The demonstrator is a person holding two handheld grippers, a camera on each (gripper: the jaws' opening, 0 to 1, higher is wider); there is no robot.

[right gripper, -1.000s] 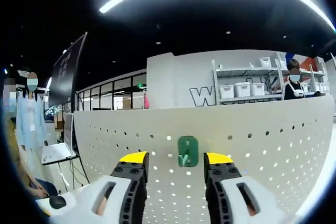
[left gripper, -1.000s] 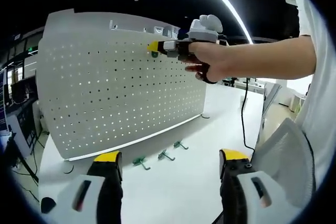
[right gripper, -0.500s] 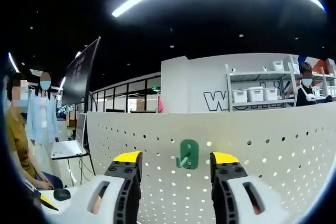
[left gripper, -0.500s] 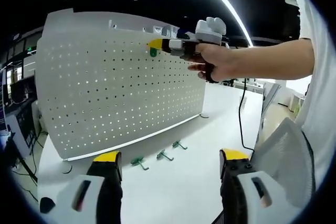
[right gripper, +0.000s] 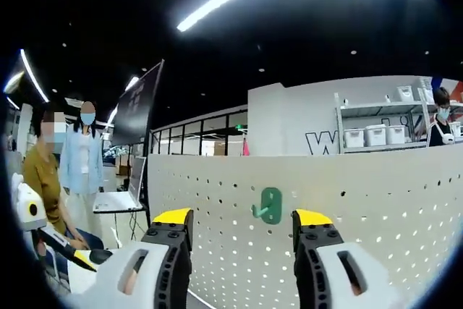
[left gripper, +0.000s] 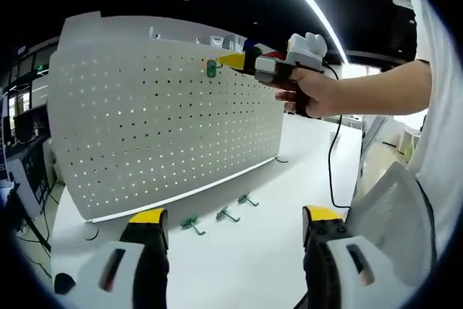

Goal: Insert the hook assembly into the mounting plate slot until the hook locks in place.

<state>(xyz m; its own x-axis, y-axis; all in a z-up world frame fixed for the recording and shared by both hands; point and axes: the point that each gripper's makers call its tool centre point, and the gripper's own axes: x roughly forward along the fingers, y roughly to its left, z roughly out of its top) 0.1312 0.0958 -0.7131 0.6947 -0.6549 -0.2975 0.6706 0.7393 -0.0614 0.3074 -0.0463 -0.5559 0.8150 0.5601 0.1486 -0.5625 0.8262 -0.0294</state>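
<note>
A white pegboard mounting plate (left gripper: 159, 121) stands upright on the table. A green hook (left gripper: 210, 69) hangs in the plate's holes near the top edge. In the left gripper view a hand holds my right gripper (left gripper: 230, 61) just right of that hook, its yellow tips a short gap away from it. In the right gripper view the same hook (right gripper: 270, 205) sits on the plate (right gripper: 376, 200) beyond my right gripper (right gripper: 242, 217), whose jaws are open and hold nothing. My left gripper (left gripper: 235, 218) is open low over the table.
Three loose hooks (left gripper: 193, 223) (left gripper: 228, 214) (left gripper: 248, 199) lie on the white table (left gripper: 260, 265) before the plate's foot. A black cable (left gripper: 334, 157) runs along the table's right side, beside a mesh chair back (left gripper: 394, 208). People (right gripper: 79, 164) and shelves (right gripper: 376, 135) are behind.
My right gripper has drawn back from the green hook, to the right in the left gripper view, and its jaws have spread a little. The hook stays on the plate. The left gripper is still.
</note>
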